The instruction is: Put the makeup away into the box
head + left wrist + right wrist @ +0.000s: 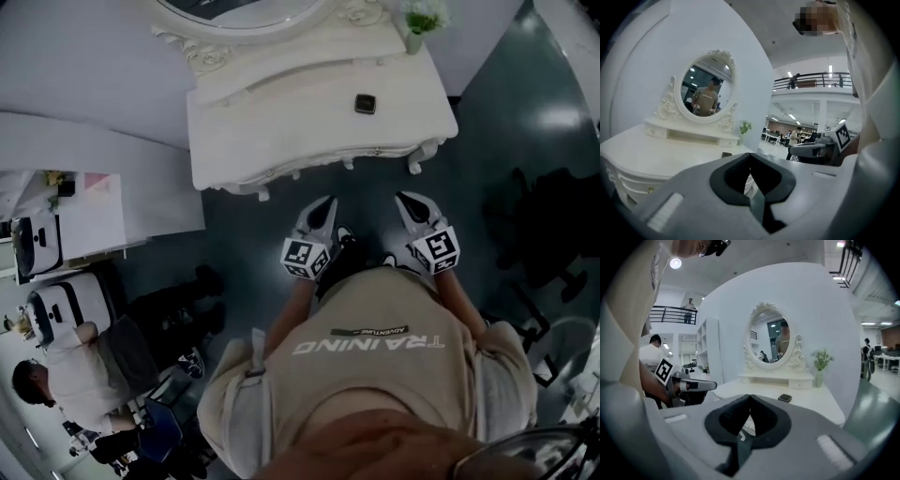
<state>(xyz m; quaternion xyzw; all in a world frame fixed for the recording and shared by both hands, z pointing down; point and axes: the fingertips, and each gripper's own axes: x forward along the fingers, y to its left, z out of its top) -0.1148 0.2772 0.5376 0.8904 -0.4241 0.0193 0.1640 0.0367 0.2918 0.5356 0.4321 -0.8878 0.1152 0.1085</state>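
Left gripper (pixel 325 208) and right gripper (pixel 405 202) are both closed and empty, short of the desk (pixel 281 131). The small dark makeup compact (pixel 366 104) lies at the right gripper's eleven o'clock; probably light, rigid, slick, so pinch opposite edges

A person in a beige shirt (pixel 375 375) holds the left gripper (pixel 326 203) and right gripper (pixel 404 199) side by side above dark floor (pixel 497 150), just short of a white dressing table (pixel 281 131) bearing a small dark case (pixel 366 103) and a potted plant (pixel 419 21).
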